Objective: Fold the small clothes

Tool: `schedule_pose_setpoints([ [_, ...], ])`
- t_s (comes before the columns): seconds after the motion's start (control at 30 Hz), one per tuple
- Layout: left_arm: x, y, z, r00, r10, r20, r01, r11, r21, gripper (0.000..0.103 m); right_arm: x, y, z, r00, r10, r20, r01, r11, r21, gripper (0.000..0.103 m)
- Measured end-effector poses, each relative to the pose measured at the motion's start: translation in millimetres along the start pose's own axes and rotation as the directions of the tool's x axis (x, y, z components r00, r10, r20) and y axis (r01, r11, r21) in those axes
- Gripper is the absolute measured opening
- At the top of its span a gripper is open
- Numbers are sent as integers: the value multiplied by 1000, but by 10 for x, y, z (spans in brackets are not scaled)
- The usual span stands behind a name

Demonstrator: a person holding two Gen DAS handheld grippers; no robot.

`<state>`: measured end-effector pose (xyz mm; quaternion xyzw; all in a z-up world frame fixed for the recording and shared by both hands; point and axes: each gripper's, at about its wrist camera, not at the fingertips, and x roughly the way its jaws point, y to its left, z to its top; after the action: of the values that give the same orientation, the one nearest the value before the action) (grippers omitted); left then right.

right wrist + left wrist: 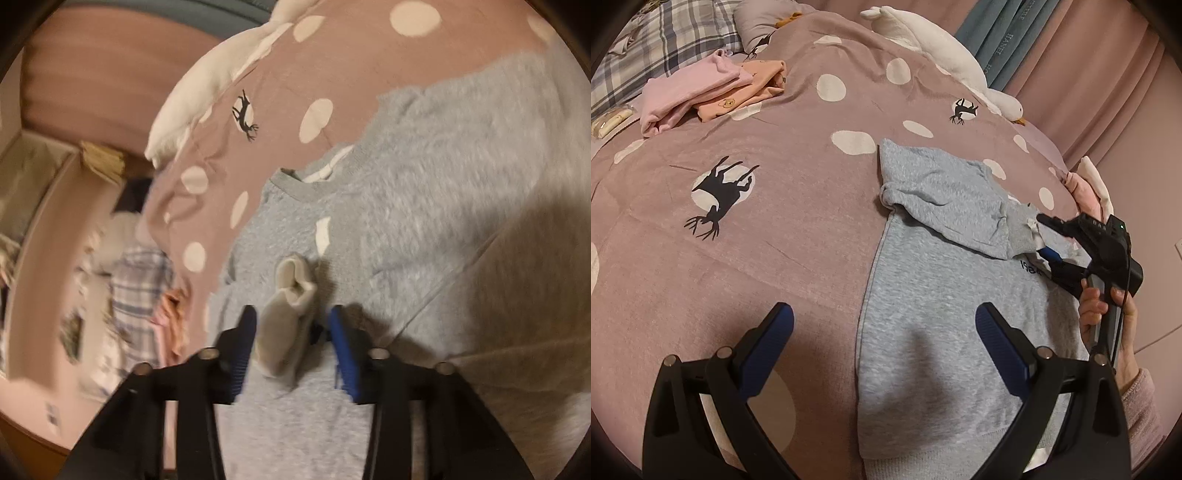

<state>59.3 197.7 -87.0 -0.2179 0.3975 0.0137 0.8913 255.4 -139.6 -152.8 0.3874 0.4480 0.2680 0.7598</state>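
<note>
Left wrist view is showing a hand (1108, 314) gripping the right gripper (1043, 240) by its handle, angling it down over the grey sweatshirt (942, 295); its jaws are standing partly apart around a whitish fabric piece (284, 321), grip unclear. Left gripper (884, 321) is hovering wide open and empty, the sweatshirt's edge lying below between its fingers.

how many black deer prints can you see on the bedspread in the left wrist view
3. One large deer print at left centre, one small deer print near the white plush goose, and a partial one by the pillow. The grey sweatshirt may hide others.
</note>
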Motion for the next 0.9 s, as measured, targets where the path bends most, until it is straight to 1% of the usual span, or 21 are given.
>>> schedule_pose_setpoints([
  [0.1, -10, 1, -4, 1000, 13, 1, -13, 1000, 8, 99, 61, -6, 3, 999, 34, 3, -34, 998, 61, 45],
  [0.13, -4, 2, -5, 1000, 16, -1, -16, 1000, 8, 99, 84, 23, 14, 1000, 24, 10, -25, 998, 55, 45],
  [0.17, 10, 2, -10, 1000, 18, -5, -18, 1000, 8, 99, 117, 51, 39, 1000, -4, 6, 4, 999, 36, 45],
  [0.2, 23, 3, -15, 1000, 20, -10, -20, 1000, 6, 99, 189, 128, 39, 997, -78, -19, 77, 997, -20, 45],
  [0.23, 31, 2, -15, 1000, 21, -13, -21, 1000, 5, 99, 251, 206, 48, 992, -118, -33, 116, 991, -59, 44],
  [0.27, 42, -2, -17, 1000, 21, -17, -21, 1000, 5, 99, 302, 300, 34, 984, -174, -40, 168, 978, -121, 32],
  [0.3, 53, -6, -18, 1000, 20, -20, -20, 1000, 6, 99, 328, 440, 6, 970, -243, -25, 233, 950, -209, 22],
  [0.33, 56, -12, -20, 1000, 18, -21, -18, 1000, 9, 99, 319, 493, -4, 966, -258, -11, 248, 938, -241, 16],
  [0.37, 56, -24, -23, 1000, 17, -21, -17, 1000, 11, 99, 298, 556, -2, 966, -260, 9, 253, 931, -262, 16],
  [0.43, 67, -27, -25, 1000, 17, -25, -16, 1000, 15, 99, 196, 610, -6, 959, -277, 62, 283, 920, -272, 15],
  [0.47, 78, -27, -25, 1000, 14, -28, -14, 1000, 14, 99, 147, 607, -5, 948, -305, 94, 319, 908, -272, 15],
  [0.53, 95, -23, -25, 999, 13, -36, -13, 1000, 11, 99, 181, 549, 7, 932, -349, 99, 363, 890, -275, 15],
  [0.6, 88, -23, -27, 999, 12, -39, -12, 1000, 8, 99, 268, 466, 10, 890, -446, 90, 452, 845, -285, 16],
  [0.63, 73, -24, -32, 999, 10, -37, -10, 1000, 8, 99, 251, 450, 11, 890, -445, 101, 454, 842, -291, 16],
  [0.67, 54, -24, -39, 999, 12, -33, -11, 1000, 12, 99, 234, 455, 4, 897, -431, 102, 441, 847, -298, 21],
  [0.7, 39, -23, -45, 999, 16, -31, -15, 1000, 15, 99, 200, 486, -4, 895, -432, 116, 446, 840, -311, 25],
  [0.73, 27, -23, -54, 999, 16, -32, -15, 1000, 17, 99, 140, 540, -24, 881, -444, 162, 472, 818, -329, 36],
  [0.77, 22, -25, -61, 999, 12, -33, -11, 1000, 16, 99, 87, 581, -45, 874, -444, 199, 487, 805, -340, 41],
  [0.8, 16, -32, -72, 999, 6, -36, -6, 1000, 16, 99, 28, 638, -75, 871, -423, 249, 489, 794, -360, 41],
  [0.83, 11, -47, -84, 999, 1, -38, -1, 1000, 17, 99, -18, 678, -109, 876, -396, 275, 477, 794, -377, 41],
  [0.9, 4, -96, -105, 999, -7, -41, 8, 1000, 29, 99, 13, 706, -164, 896, -361, 258, 440, 795, -417, 41],
])
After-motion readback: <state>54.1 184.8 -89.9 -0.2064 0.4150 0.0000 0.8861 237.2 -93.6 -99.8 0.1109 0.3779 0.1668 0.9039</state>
